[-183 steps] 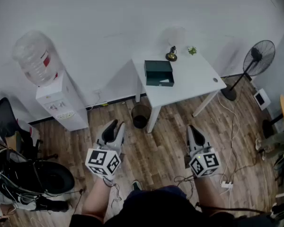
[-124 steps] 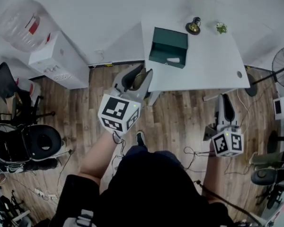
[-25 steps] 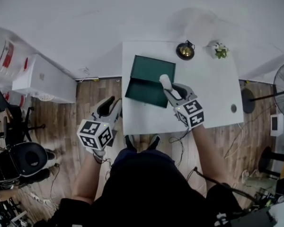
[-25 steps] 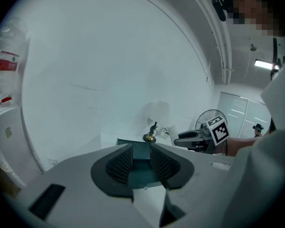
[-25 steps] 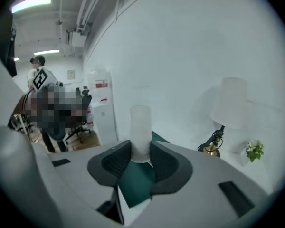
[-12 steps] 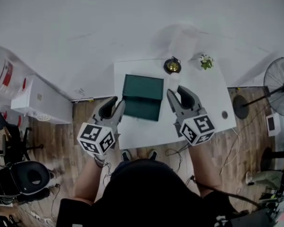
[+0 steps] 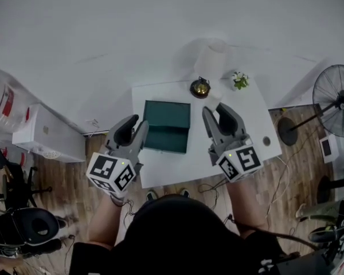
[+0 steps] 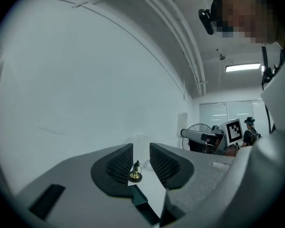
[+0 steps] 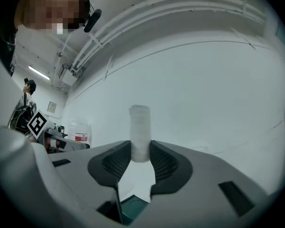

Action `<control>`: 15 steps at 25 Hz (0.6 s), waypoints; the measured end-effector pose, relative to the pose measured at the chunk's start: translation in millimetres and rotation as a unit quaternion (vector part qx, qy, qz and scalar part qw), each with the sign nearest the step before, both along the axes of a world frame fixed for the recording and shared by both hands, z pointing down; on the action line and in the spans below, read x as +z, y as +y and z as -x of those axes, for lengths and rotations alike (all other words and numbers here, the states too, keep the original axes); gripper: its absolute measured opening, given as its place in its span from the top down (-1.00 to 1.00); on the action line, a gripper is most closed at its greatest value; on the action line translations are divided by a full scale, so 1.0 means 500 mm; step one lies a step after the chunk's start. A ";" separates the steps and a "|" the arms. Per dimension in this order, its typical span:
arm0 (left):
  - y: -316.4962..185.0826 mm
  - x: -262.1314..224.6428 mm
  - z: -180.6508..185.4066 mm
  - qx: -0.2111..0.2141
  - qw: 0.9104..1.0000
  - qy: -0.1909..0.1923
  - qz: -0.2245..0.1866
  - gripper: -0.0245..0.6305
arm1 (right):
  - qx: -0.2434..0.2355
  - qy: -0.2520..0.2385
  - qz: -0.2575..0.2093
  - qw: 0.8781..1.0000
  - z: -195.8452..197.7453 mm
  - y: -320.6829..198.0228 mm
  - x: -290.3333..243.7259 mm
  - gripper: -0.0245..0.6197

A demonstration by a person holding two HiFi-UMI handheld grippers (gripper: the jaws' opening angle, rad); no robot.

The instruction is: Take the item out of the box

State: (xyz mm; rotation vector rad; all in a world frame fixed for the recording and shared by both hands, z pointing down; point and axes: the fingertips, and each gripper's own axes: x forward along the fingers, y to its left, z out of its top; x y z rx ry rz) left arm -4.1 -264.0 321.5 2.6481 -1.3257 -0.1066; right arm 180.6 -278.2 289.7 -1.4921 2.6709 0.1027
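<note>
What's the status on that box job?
Left gripper open, empty. Right gripper shut on white roll, clear of green box. Nothing in the way.

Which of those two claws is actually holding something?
The right claw: a white cylinder sits clamped between its jaws. The left claw holds nothing.

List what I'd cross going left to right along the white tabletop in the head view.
green box → brass lamp → small plant → round hole near the table's right edge
</note>
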 end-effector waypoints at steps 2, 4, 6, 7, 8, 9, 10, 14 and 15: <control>0.008 0.006 -0.002 0.002 1.000 0.003 0.005 0.60 | 0.001 -0.004 -0.001 1.000 -0.004 0.004 -0.001 0.51; 0.014 0.015 -0.001 0.001 1.000 0.004 0.010 0.60 | 0.005 -0.010 0.000 1.000 -0.010 0.007 0.002 0.51; 0.015 0.021 0.005 -0.003 1.000 0.002 0.012 0.60 | 0.008 -0.016 0.001 1.000 -0.017 0.010 0.004 0.51; 0.013 0.022 0.008 -0.005 1.000 0.001 0.010 0.60 | 0.009 -0.019 0.001 1.000 -0.019 0.010 0.004 0.51; 0.012 0.022 0.012 -0.008 1.000 -0.001 0.008 0.60 | 0.010 -0.020 0.001 1.000 -0.021 0.009 0.004 0.51; 0.011 0.021 0.016 -0.011 1.000 -0.005 0.006 0.60 | 0.011 -0.021 0.002 1.000 -0.023 0.009 0.004 0.51; 0.011 0.021 0.020 -0.015 1.000 -0.009 0.003 0.60 | 0.013 -0.020 0.004 1.000 -0.024 0.010 0.006 0.51; 0.004 0.003 0.048 -0.034 0.999 -0.024 -0.015 0.60 | 0.020 -0.018 0.009 1.000 -0.034 0.008 0.014 0.51; -0.002 -0.005 0.059 -0.042 0.999 -0.027 -0.020 0.60 | 0.022 -0.019 0.010 1.000 -0.038 0.007 0.016 0.51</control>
